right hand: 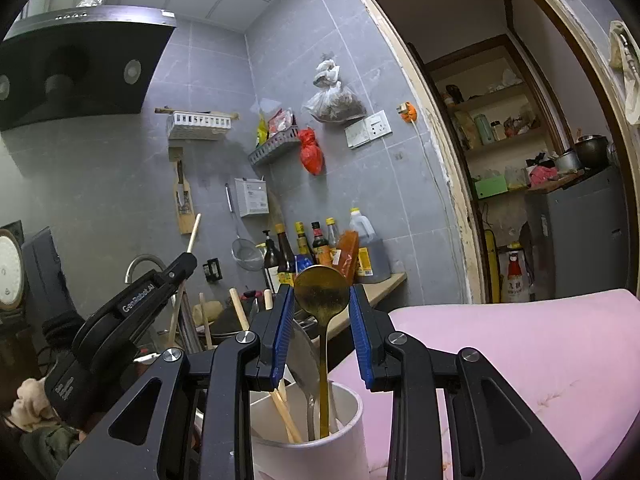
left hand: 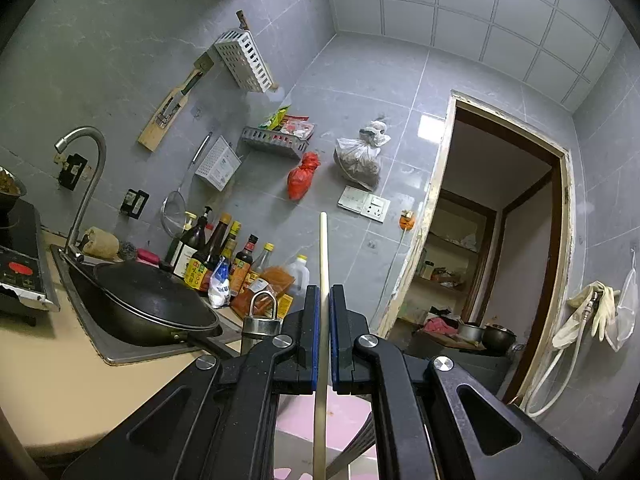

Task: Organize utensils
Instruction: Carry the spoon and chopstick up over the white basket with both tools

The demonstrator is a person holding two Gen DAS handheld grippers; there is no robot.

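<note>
Two utensils are in play: a pale, slender chopstick (left hand: 322, 300) and a gold-coloured spoon (right hand: 322, 300) with a round bowl and thin handle. The left gripper (left hand: 323, 300) has its blue pads closed down on the chopstick, which runs straight toward twelve o'clock above the fingertips. The right gripper (right hand: 320, 300) stands with fingers (right hand: 280, 328) spread wide; the spoon's bowl sits between them, touching neither pad. Its handle drops toward six o'clock into a white cup (right hand: 308, 452) that also holds chopsticks and a silver spoon. Only the right wrist view shows the cup, with the left gripper at nine o'clock. Only the left wrist view shows a black wok (left hand: 148, 304) in the sink (left hand: 120, 354) at nine o'clock.
</note>
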